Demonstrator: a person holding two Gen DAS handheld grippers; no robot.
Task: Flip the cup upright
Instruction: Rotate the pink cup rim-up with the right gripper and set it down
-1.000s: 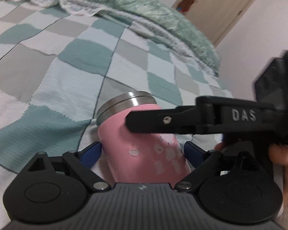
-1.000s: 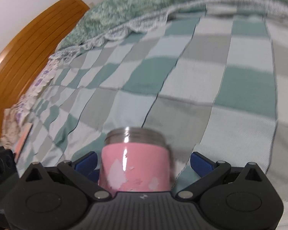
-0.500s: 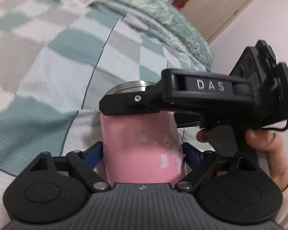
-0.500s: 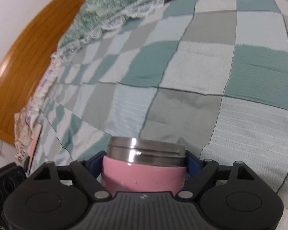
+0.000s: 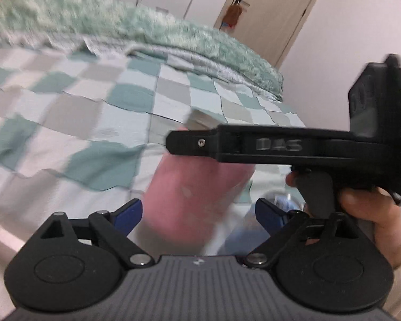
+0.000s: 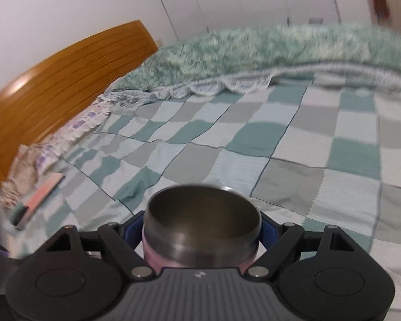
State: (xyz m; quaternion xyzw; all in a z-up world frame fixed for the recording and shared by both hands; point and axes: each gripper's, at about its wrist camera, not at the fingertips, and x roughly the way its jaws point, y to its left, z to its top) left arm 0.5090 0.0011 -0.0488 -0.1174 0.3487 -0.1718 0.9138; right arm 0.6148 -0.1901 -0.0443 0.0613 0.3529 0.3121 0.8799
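The pink cup (image 5: 189,198) with a steel rim is blurred in the left wrist view, lifted above the checked blanket (image 5: 66,123). My right gripper (image 6: 201,227) is shut on the cup (image 6: 200,230), its blue pads (image 6: 268,230) pressed against the sides just under the steel rim. In the left wrist view the right gripper's black finger (image 5: 227,147) crosses the cup's upper part. My left gripper (image 5: 199,211) is open, its blue pads (image 5: 128,212) apart from the cup on both sides.
A fluffy green blanket (image 6: 254,50) lies rolled along the far side of the bed. A wooden headboard (image 6: 53,85) stands at the left, with a flat pink item (image 6: 40,195) beside it. A door (image 5: 275,13) is behind the bed.
My left gripper has opened and let go of the cup. The right gripper has closed on it and raised and tilted it, so the steel end now faces the right camera.
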